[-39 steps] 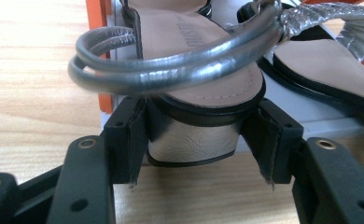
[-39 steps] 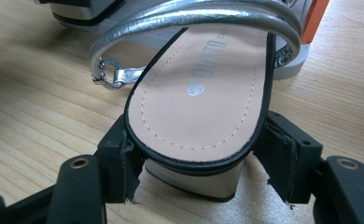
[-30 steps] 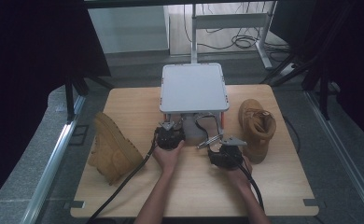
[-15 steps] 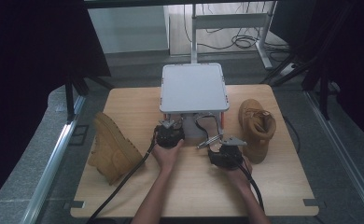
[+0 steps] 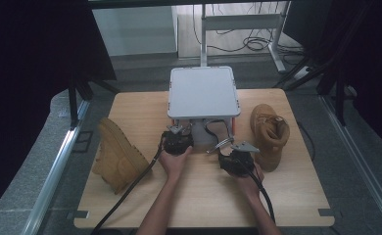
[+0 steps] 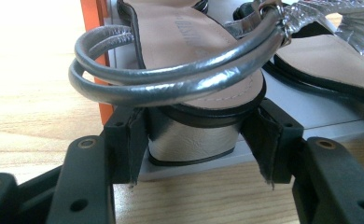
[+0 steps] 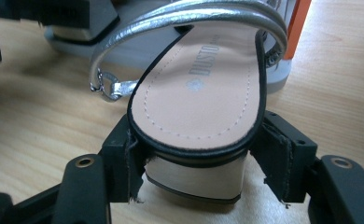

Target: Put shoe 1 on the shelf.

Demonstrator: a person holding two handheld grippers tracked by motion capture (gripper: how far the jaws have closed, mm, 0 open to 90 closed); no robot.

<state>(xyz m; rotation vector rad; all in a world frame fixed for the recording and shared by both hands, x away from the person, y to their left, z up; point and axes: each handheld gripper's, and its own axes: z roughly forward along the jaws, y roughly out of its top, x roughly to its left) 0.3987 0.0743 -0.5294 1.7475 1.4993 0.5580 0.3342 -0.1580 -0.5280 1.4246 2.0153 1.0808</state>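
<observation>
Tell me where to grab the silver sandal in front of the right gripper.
Grip the silver sandal by its block heel, coming from behind, one of the fingers on each flat side. The heel is solid and straight-walled; the thin straps would flex.

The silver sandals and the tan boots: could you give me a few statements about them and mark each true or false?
1. The left gripper has its jaws around the block heel of a silver sandal. True.
2. The right gripper holds a tan boot. False: its jaws flank the heel of the other sandal.
3. A tan boot lies on its side at the table's left. True.
4. The sandals sit on top of the grey shelf. False: they are under it.
</observation>
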